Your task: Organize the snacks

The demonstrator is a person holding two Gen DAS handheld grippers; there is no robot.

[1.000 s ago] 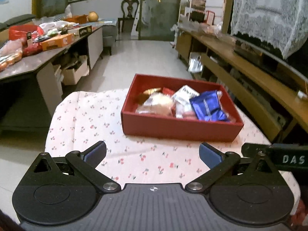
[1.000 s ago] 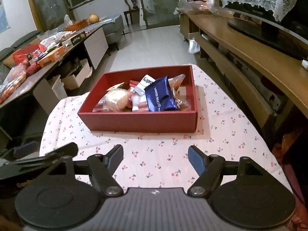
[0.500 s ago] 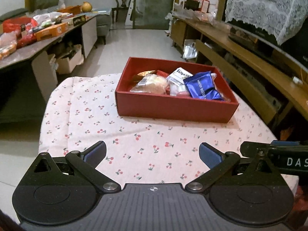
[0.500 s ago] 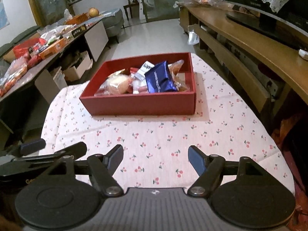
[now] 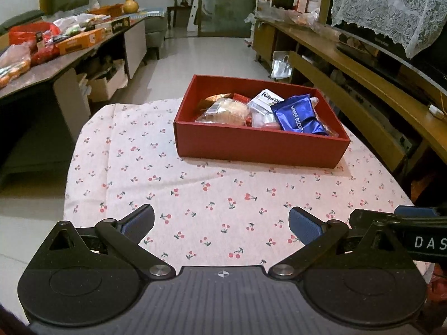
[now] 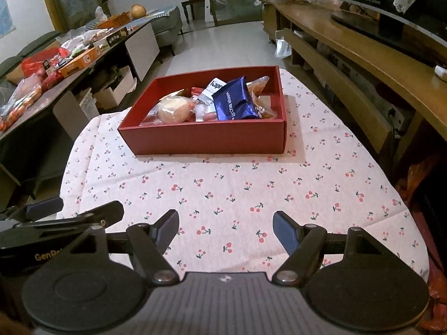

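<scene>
We read "WAFER BISCUIT" on the blue packet (image 5: 298, 117) and "Kapr…" on a white one (image 5: 267, 99), both among clear-wrapped snacks in the red box (image 5: 259, 146) on the far half of the cherry-print tablecloth (image 5: 156, 167). Our left gripper (image 5: 220, 223) and right gripper (image 6: 225, 227) hover tilted down over the near edge, side by side, jaws apart and empty.

My red box (image 5: 259, 146) holds a shiny blue wafer biscuit packet (image 5: 299, 115); the tablecloth (image 5: 195, 195) is pale pink with red cherries.
</scene>
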